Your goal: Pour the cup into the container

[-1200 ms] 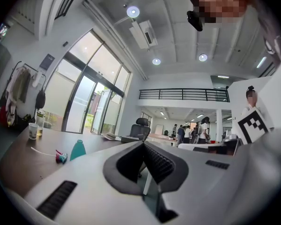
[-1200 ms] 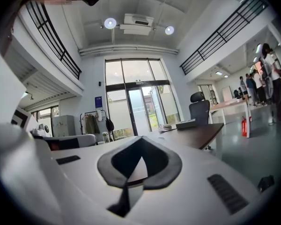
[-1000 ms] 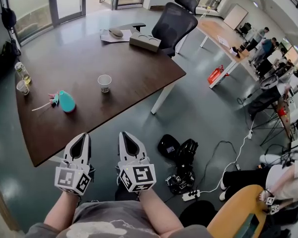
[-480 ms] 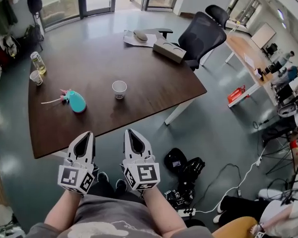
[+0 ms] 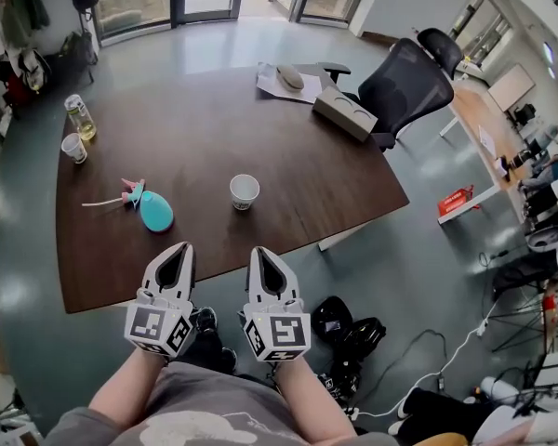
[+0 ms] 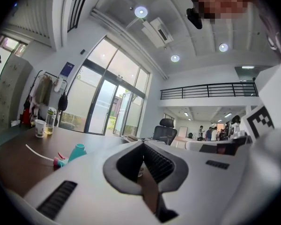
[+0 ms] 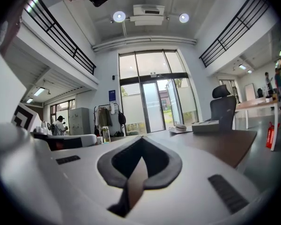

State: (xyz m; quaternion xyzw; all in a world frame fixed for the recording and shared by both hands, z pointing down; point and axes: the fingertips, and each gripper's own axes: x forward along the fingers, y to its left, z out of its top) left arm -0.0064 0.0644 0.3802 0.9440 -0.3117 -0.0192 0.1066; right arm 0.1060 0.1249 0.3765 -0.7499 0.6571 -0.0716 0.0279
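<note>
Across the middle, a dark wooden table (image 5: 214, 147), with a black office chair (image 5: 409, 77) at its far right corner and a flat cardboard box (image 5: 346, 114) on the tabletop just beside that chair. Off the near edge, side by side, the left gripper (image 5: 180, 252) and right gripper (image 5: 260, 255), each with jaws pressed together on nothing. On the tabletop, apart from both: a teal object (image 5: 155, 212) at near left, an upright paper cup (image 5: 245, 191) to its right near the middle, and at the far left edge a clear bottle (image 5: 80, 117) just beside a small cup (image 5: 73, 147).
</note>
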